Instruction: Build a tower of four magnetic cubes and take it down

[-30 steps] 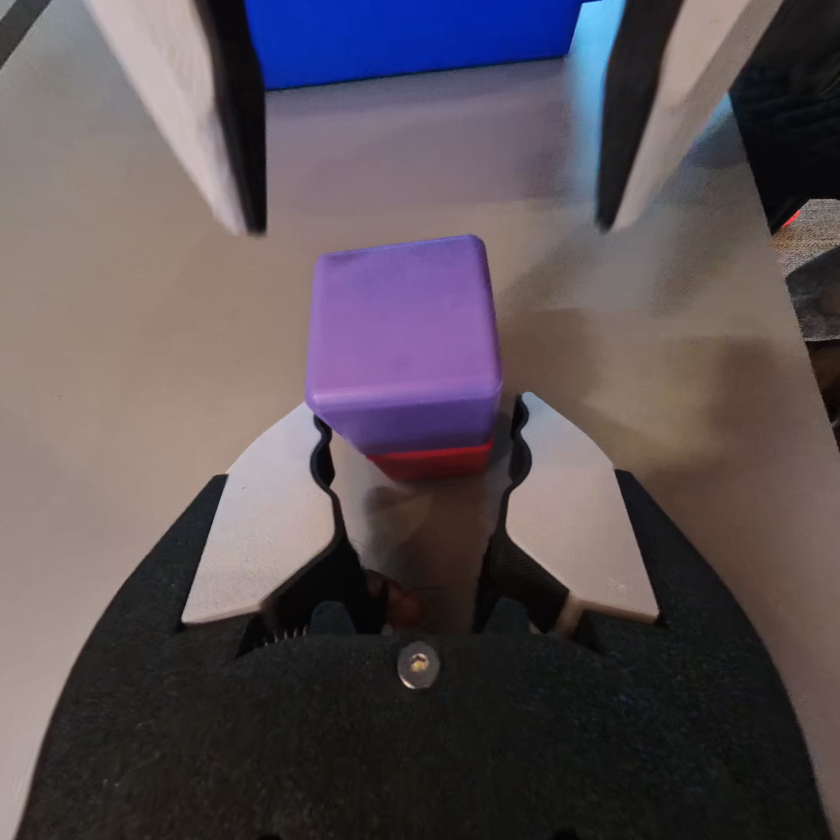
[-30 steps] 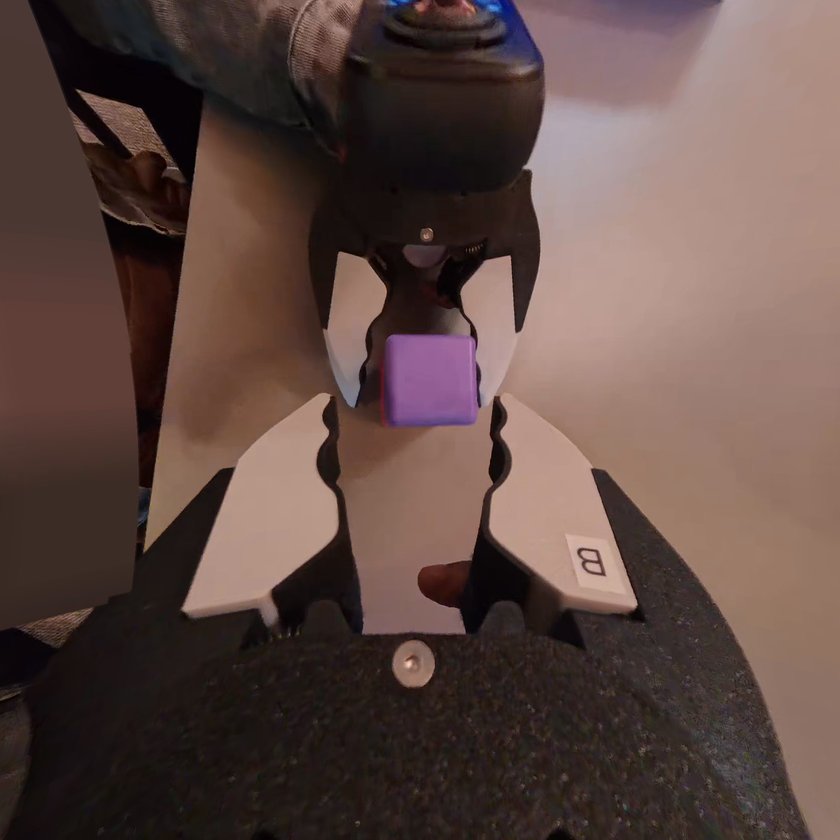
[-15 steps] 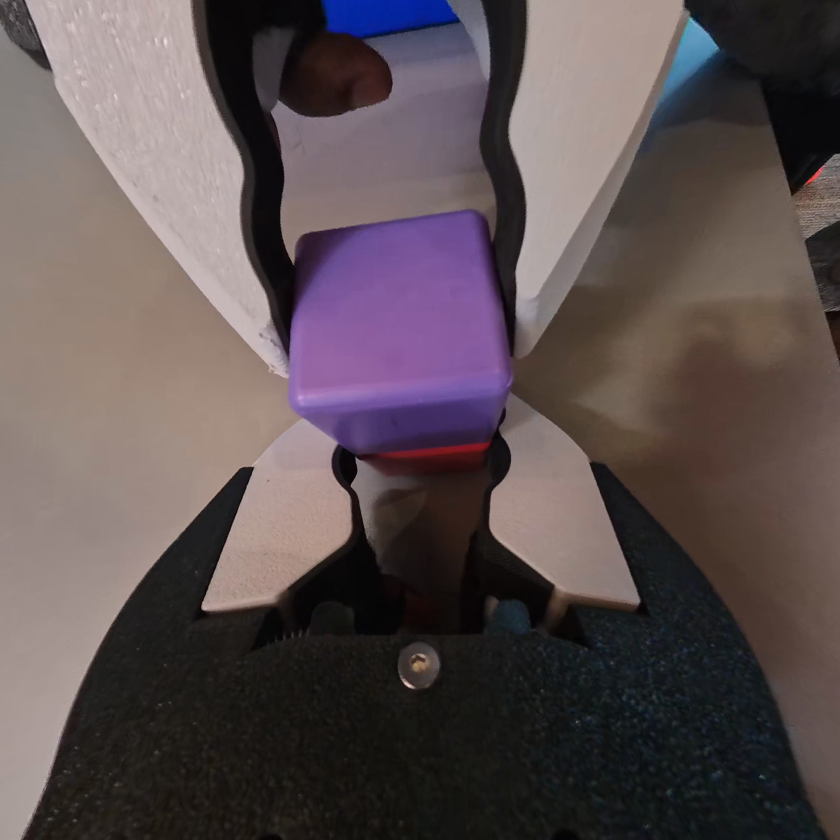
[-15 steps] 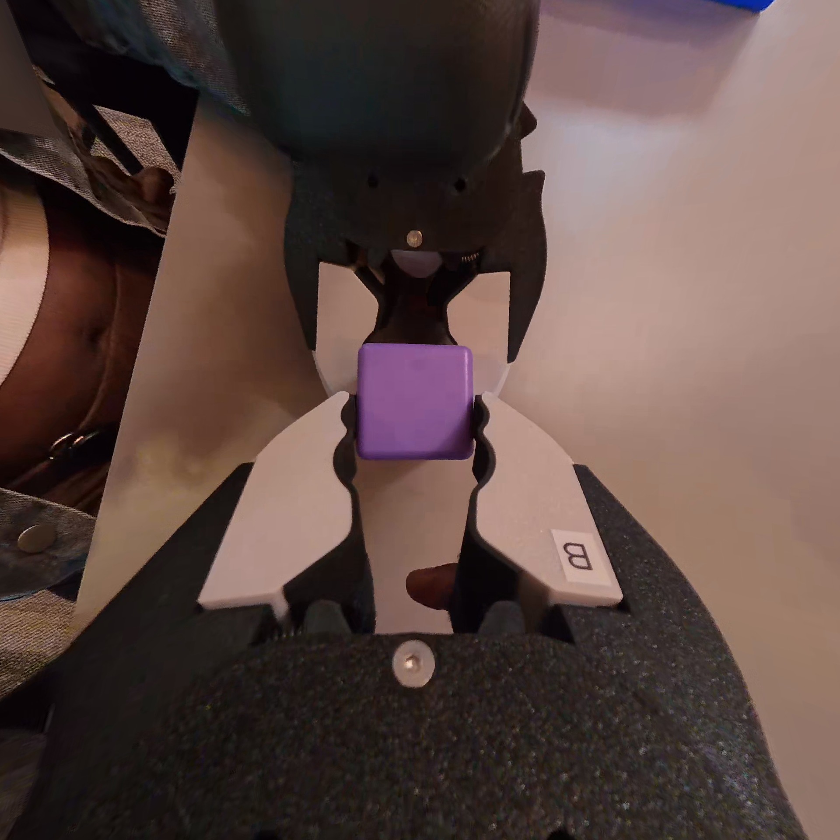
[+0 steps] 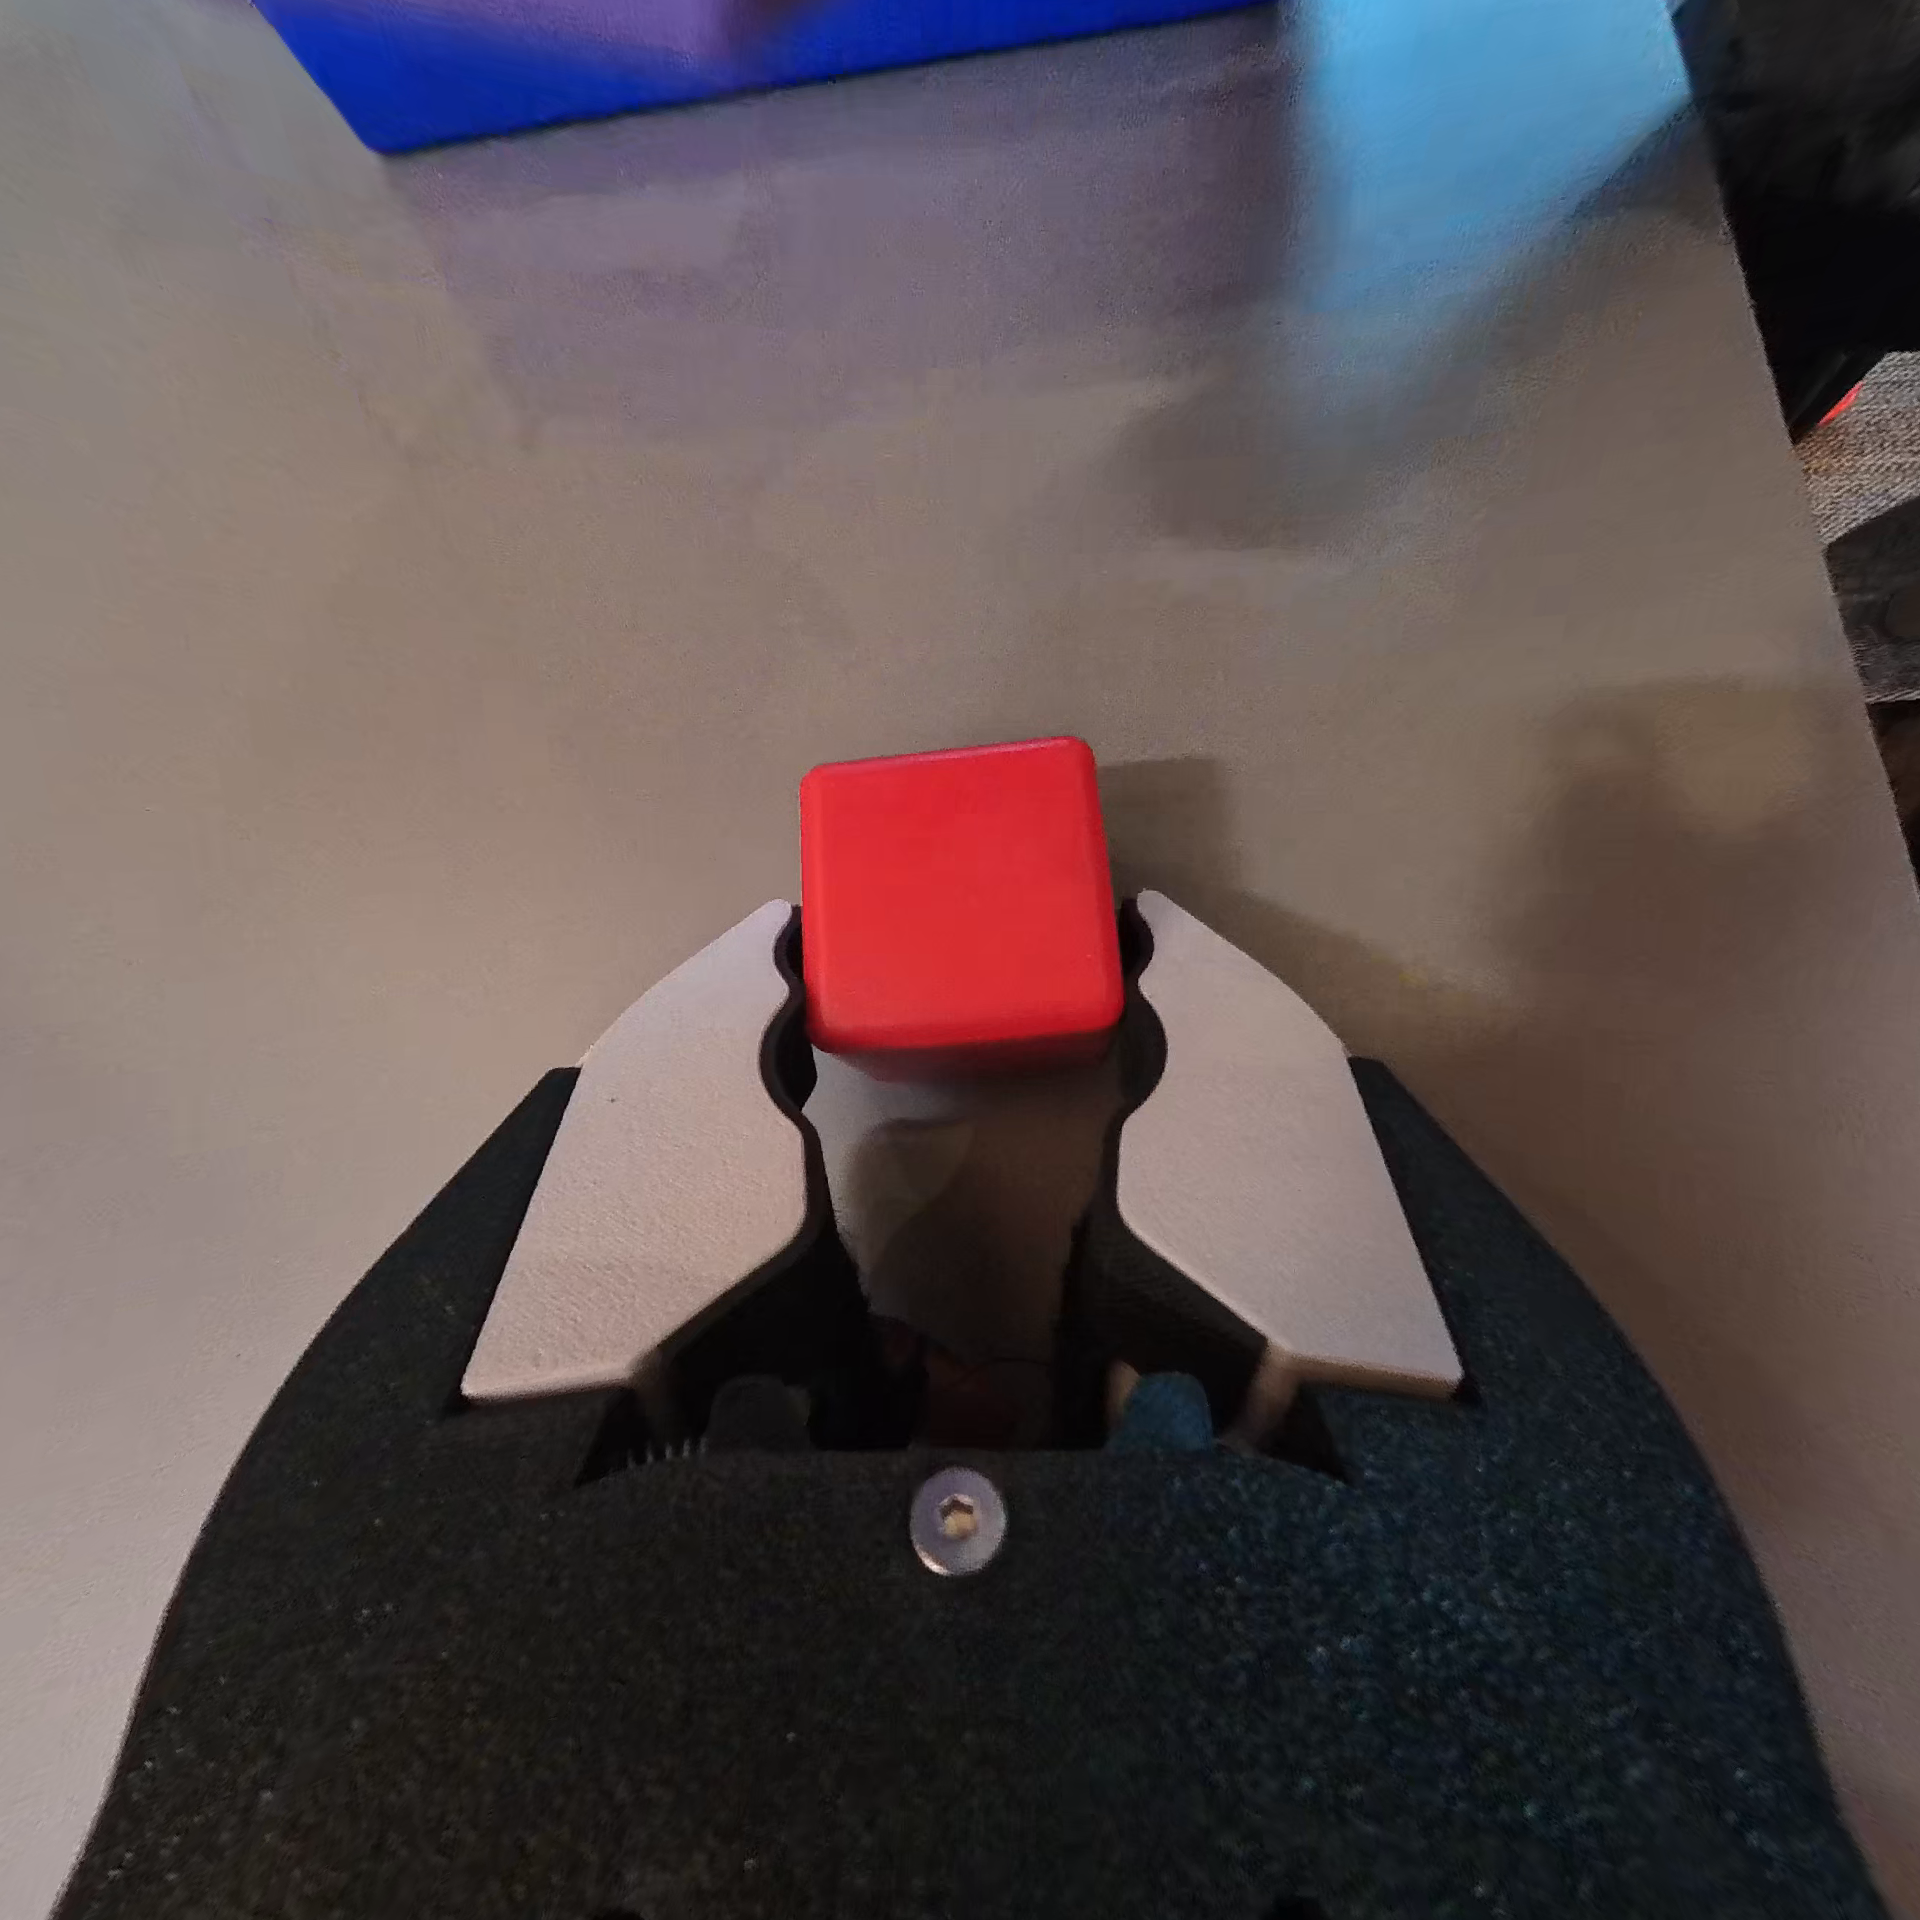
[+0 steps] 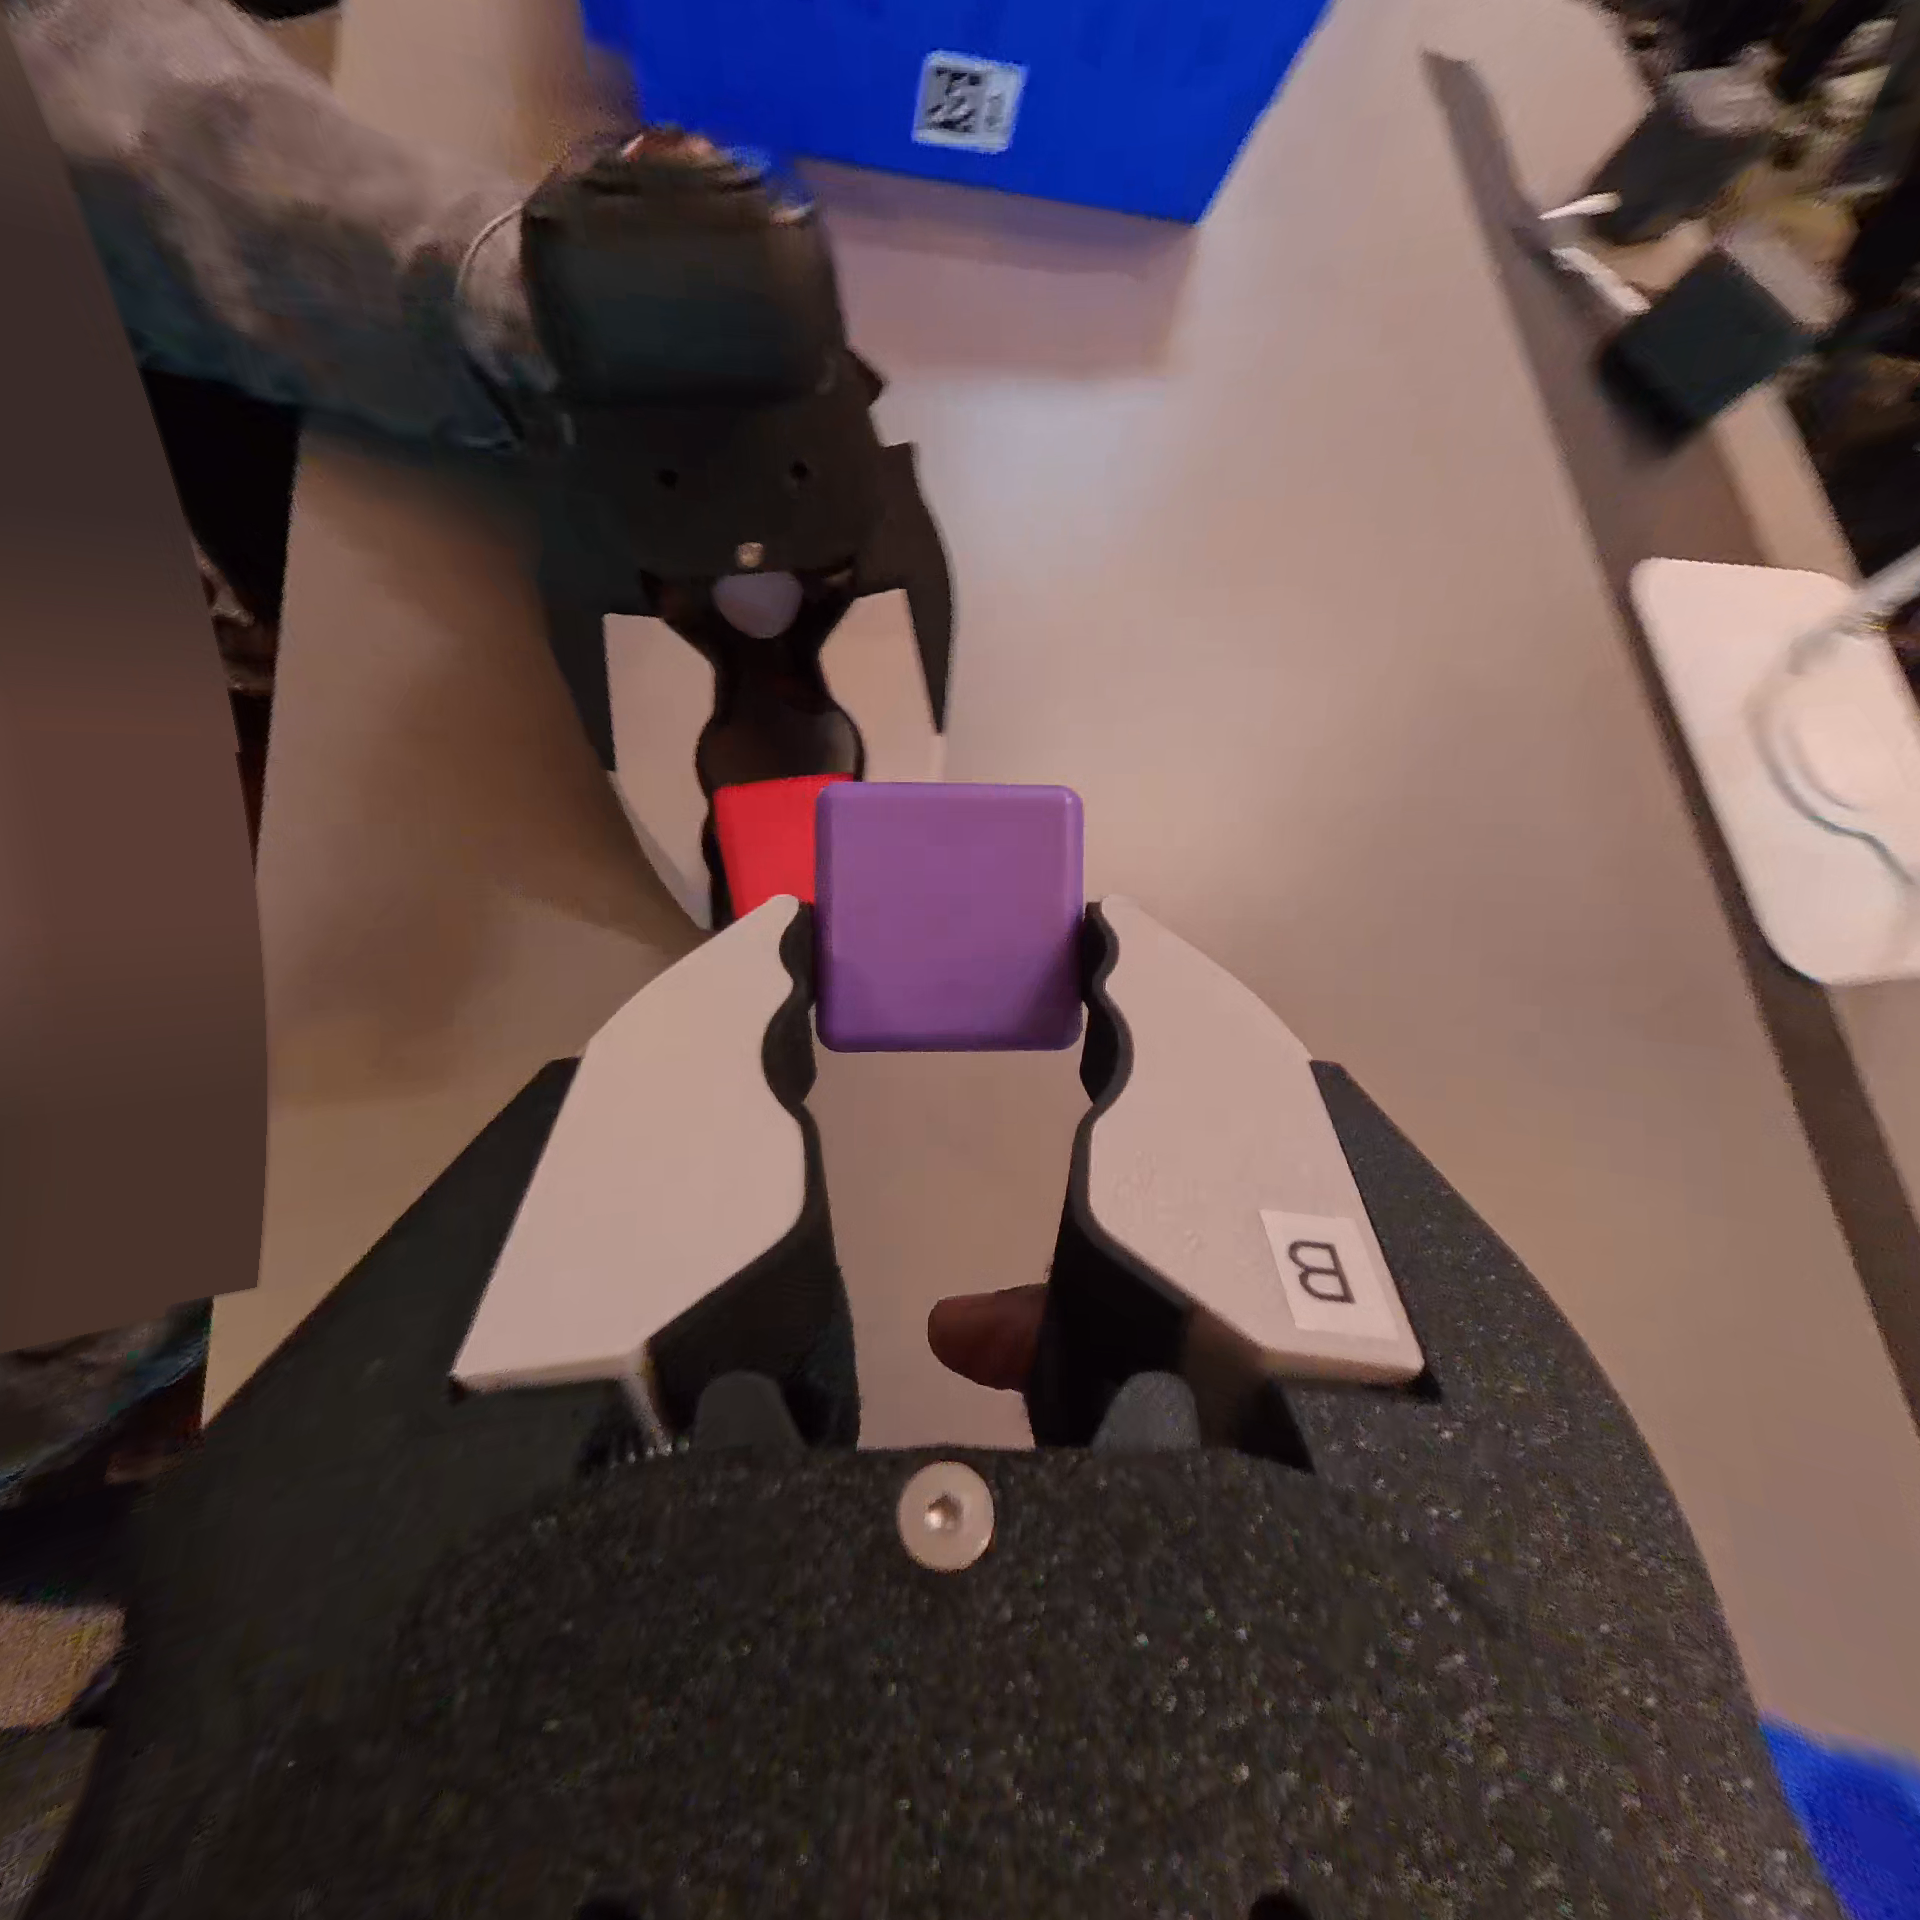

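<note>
A: Left wrist view first. Status of the left gripper [image 5: 961,914]?

B: Closed narrow on the red cube [image 5: 956,894], pads pressing both side faces. Cube seated on the grey table [image 5: 520,623], near centre. Blue box [image 5: 727,62] at the far edge, blurred. Gripper pitched down toward the table, level side to side.

A: Advice for the step in hand?

B: Judged as take-down, the purple cube just parted from the red. Best to hold the red firmly down, with no twisting, until the other cube is well apart, so the magnets cannot snap them back together.

A: Right wrist view?

B: Right gripper [image 6: 945,920] clamped on the purple cube [image 6: 948,920], pads tight on left and right faces, cube square in the grip. Seen facing it, the left gripper [image 6: 774,831] with the red cube [image 6: 764,842] just beyond, left of the purple. Whether the cubes touch: cannot tell. Sleeve [image 6: 270,260] far left. White pad [image 6: 1766,748] at right.

A: Recommendation?

B: Carry the purple clear rightward, then set it flat.
</note>
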Demonstrator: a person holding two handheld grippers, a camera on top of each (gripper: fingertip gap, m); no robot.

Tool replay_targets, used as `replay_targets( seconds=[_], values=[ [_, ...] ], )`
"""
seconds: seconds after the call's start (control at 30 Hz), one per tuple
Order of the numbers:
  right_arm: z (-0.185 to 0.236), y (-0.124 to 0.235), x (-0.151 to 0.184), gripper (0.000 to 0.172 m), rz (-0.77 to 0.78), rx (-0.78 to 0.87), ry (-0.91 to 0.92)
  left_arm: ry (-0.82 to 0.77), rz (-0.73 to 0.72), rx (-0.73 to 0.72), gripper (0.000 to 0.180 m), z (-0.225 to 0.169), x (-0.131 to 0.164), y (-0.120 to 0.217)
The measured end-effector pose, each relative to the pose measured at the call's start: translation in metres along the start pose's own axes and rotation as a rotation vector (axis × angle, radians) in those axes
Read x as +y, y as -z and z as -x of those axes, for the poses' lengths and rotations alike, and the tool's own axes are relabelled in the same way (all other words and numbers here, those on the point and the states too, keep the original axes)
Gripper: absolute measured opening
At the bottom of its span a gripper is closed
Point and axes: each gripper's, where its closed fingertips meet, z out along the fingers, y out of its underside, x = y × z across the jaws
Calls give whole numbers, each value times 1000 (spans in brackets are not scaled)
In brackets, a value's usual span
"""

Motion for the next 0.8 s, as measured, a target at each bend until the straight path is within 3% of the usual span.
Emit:
replay_targets(
  seconds=[0.17, 0.27, 0.37, 0.57, 0.8],
  values=[
    [-36, 78, 33, 49, 65, 341, -169, -1, 0, 4, 55, 0, 0, 0],
    [-48, 133, 86, 49, 190, 560, -357, 2, 1, 6, 55, 0, 0, 0],
    [-45, 163, 141, 49, 281, 655, -542, -2, -1, 3, 56, 0, 0, 0],
    [-31, 142, 218, 49, 383, 578, -724, 5, 1, 10, 56, 0, 0, 0],
    [-33, 123, 250, 49, 457, 525, -775, 6, 2, 15, 56, 0, 1, 0]
  ],
)
